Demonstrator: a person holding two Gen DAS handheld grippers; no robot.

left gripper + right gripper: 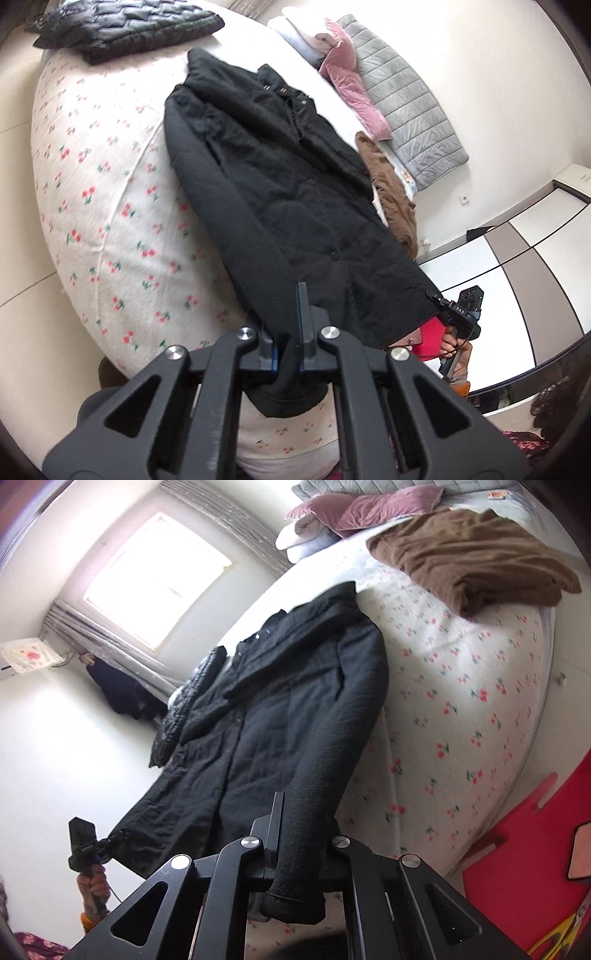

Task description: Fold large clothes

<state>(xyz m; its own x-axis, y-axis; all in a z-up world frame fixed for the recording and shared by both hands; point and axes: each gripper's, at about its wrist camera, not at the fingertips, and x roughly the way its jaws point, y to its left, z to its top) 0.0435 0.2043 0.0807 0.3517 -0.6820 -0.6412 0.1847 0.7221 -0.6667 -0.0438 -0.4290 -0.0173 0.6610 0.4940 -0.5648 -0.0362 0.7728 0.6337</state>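
Observation:
A long black coat (280, 184) lies spread lengthwise on the cherry-print bed (96, 206). My left gripper (286, 328) is shut on a black sleeve near its cuff (288, 398), which hangs below the fingers. My right gripper (299, 834) is shut on the other sleeve near its cuff (295, 904). The coat also shows in the right wrist view (280, 716). Each gripper shows in the other's view by the coat's hem, the right one (458, 314) and the left one (88, 842).
A folded brown garment (476, 557) lies on the bed beyond the coat. A black quilted jacket (122, 26) lies at the far side. Pink and grey pillows (354, 85) sit at the head. A wardrobe (524, 258) and window (159, 579) border the room.

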